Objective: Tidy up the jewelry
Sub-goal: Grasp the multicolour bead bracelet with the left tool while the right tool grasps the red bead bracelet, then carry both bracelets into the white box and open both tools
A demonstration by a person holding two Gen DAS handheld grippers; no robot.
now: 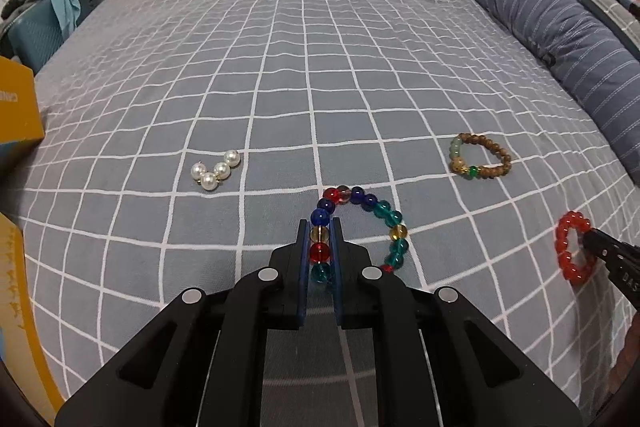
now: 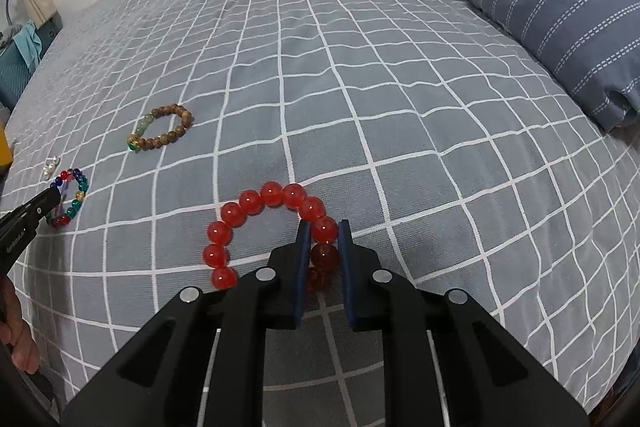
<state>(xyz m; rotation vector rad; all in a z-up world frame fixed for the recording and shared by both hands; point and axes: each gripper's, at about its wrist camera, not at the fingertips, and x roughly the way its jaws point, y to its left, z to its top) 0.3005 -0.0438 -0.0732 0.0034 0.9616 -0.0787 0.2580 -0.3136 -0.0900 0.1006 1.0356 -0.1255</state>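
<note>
My left gripper (image 1: 320,227) is shut on the multicoloured glass bead bracelet (image 1: 384,215), whose left side runs between the blue pads; the rest curves out to the right on the bed. My right gripper (image 2: 324,229) is shut on the red bead bracelet (image 2: 256,203), which arcs left of the fingers. The red bracelet also shows in the left wrist view (image 1: 566,251), and the multicoloured one in the right wrist view (image 2: 78,191). A brown wooden bead bracelet (image 1: 482,157) lies farther back; it also shows in the right wrist view (image 2: 162,133). A pearl cluster (image 1: 216,171) lies to the left.
The grey checked bedsheet (image 1: 320,67) covers the bed. A blue striped pillow (image 1: 568,47) lies along the right side. A yellow box (image 1: 18,107) stands at the left edge, with a teal chair and clothes (image 1: 44,15) beyond.
</note>
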